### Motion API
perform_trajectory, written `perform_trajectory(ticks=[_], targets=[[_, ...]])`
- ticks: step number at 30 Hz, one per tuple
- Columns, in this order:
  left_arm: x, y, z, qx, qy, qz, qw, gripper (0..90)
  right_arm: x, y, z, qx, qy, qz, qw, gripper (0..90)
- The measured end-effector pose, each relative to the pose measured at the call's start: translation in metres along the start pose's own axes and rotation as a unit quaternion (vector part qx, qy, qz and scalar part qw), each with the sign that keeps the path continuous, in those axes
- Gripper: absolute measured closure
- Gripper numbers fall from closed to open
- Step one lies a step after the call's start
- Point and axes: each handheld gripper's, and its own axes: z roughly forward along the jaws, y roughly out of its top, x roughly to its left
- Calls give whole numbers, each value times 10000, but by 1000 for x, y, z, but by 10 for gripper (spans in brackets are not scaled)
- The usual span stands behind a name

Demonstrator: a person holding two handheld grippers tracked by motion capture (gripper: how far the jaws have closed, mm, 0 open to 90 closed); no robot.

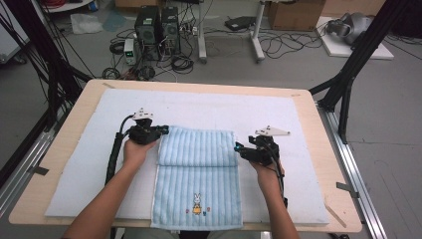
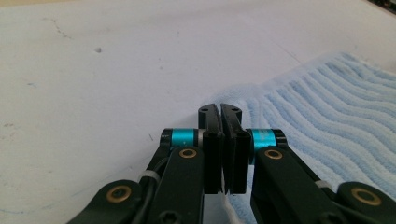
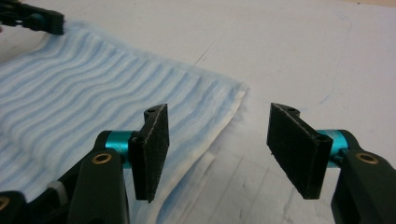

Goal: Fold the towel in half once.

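The left gripper [image 2: 220,111] is closed on the towel's [image 1: 199,149] far left corner, while the right gripper [image 3: 219,116] stands open over its right edge.

The towel [image 1: 197,169] at the frame's centre is soft ribbed cloth, matt. Beneath it the mat [image 1: 209,107] looks like smooth, dull foam, and the table [image 1: 318,124] rim is pale, lightly glossy wood.
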Motion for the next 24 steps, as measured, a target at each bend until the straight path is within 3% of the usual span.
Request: perform_trajectory(ticks=[8, 14, 16, 18, 21, 24], targets=[[-2, 3, -5, -185, -120, -54, 9997, 872, -8, 18, 45, 576, -123, 39, 9983, 405], [0, 5, -9, -235, -167, -84, 9995, 873, -7, 29, 76, 963, -210, -12, 9951, 497], [1, 5, -10, -236, -173, -89, 9995, 873, -7, 29, 83, 1041, -170, 29, 9944, 581], [2, 5, -11, -259, -177, -116, 9994, 873, -6, 28, 86, 1071, -283, -150, 9937, 656], [3, 6, -12, -293, -207, -143, 9993, 873, -7, 29, 85, 1094, -263, -252, 9933, 832], [3, 7, -15, -314, -272, -162, 9990, 873, -5, 31, 81, 1089, -282, -457, 9926, 876]])
